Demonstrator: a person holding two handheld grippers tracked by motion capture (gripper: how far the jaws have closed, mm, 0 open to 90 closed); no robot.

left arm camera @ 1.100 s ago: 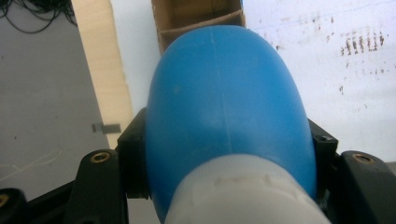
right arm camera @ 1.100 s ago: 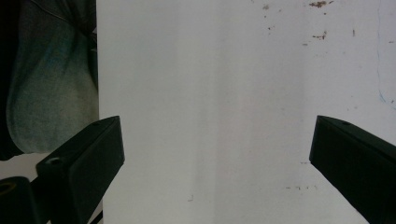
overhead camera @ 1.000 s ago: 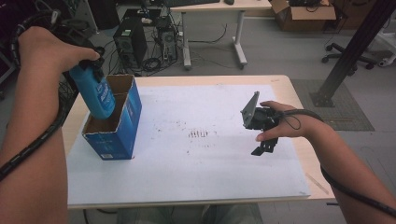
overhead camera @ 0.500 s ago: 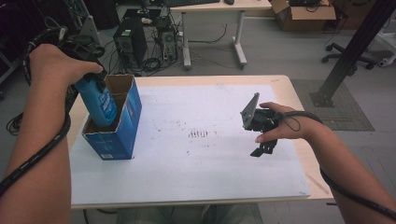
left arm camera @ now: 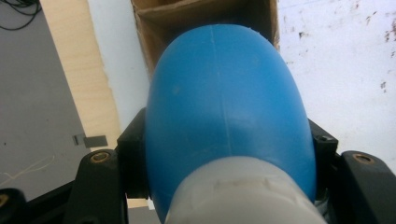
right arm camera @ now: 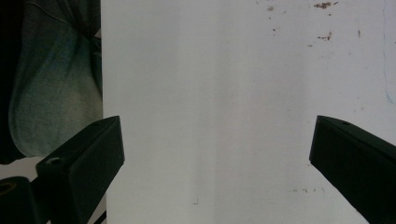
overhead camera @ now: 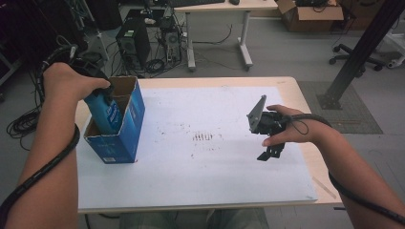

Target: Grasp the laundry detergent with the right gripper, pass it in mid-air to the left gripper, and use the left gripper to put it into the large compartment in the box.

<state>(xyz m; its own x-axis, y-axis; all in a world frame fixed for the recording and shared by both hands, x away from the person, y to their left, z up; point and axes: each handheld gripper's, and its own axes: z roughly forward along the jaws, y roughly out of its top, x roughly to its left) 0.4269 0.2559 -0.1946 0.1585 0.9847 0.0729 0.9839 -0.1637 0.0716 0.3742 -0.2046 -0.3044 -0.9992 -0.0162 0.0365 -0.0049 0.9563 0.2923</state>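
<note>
While the left claw (overhead camera: 98, 90) clamps a blue bottle (overhead camera: 106, 110), the bottle stands partly inside an open blue box (overhead camera: 125, 129) at the left edge of the worktop (overhead camera: 191, 181). Cardboard walls close in around its lower end. Well apart, the right claw (overhead camera: 268, 153) hangs wide and empty over the speckled white sheet (overhead camera: 200, 162). Computer towers (overhead camera: 133, 40) stand on the floor beyond.

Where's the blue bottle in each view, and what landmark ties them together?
High view: blue bottle at left, lowered partway into the open blue box.
Left gripper view: centre, clamped between the jaws, above the box's brown inside.
Right gripper view: white table cover, open jaws.
Shared landmark: the speckled white cover.
</note>
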